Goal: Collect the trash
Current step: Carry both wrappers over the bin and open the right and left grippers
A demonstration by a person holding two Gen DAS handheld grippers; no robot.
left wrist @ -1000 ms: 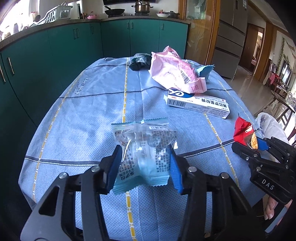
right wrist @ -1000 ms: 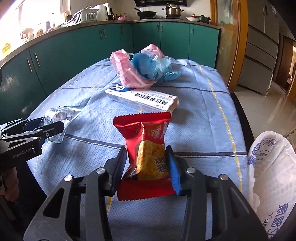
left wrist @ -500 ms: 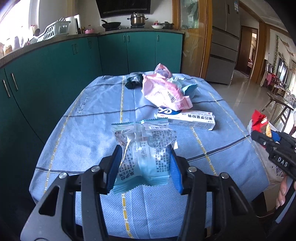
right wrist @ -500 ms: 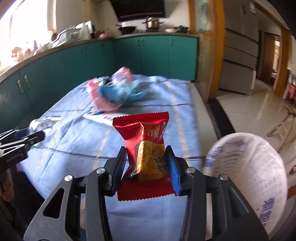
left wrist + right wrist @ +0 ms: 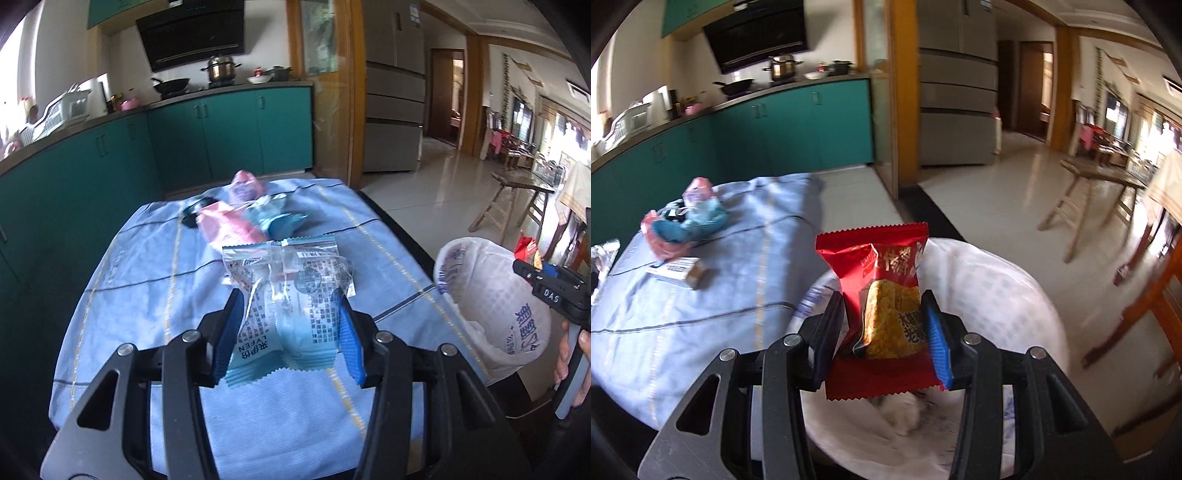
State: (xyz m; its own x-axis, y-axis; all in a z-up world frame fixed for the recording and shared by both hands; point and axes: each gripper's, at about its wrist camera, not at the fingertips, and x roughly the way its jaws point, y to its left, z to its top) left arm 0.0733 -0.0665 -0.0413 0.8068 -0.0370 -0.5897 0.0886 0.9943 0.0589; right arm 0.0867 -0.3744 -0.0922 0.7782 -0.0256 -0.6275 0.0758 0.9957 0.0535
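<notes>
My left gripper (image 5: 290, 326) is shut on a clear and light-blue snack wrapper (image 5: 286, 291), held above the blue tablecloth (image 5: 147, 280). My right gripper (image 5: 886, 332) is shut on a red snack packet (image 5: 882, 291) and hangs over the open mouth of a white bag-lined bin (image 5: 997, 295). In the left wrist view the bin (image 5: 491, 295) stands off the table's right edge, with the right gripper (image 5: 532, 271) and the red packet (image 5: 526, 247) behind its rim. A hand (image 5: 576, 358) holds that gripper's handle.
On the table lie a heap of pink and blue wrappers (image 5: 240, 218), also (image 5: 687, 221), and a white carton (image 5: 679, 271). Teal cabinets (image 5: 221, 136) run behind the table, a grey fridge (image 5: 393, 96) stands farther right, and wooden stools (image 5: 1086, 192) stand on the tiled floor.
Both grippers swung right and rose, each keeping its wrapper. The right one left the table and now hangs over the bin; the bin has come into the left wrist view.
</notes>
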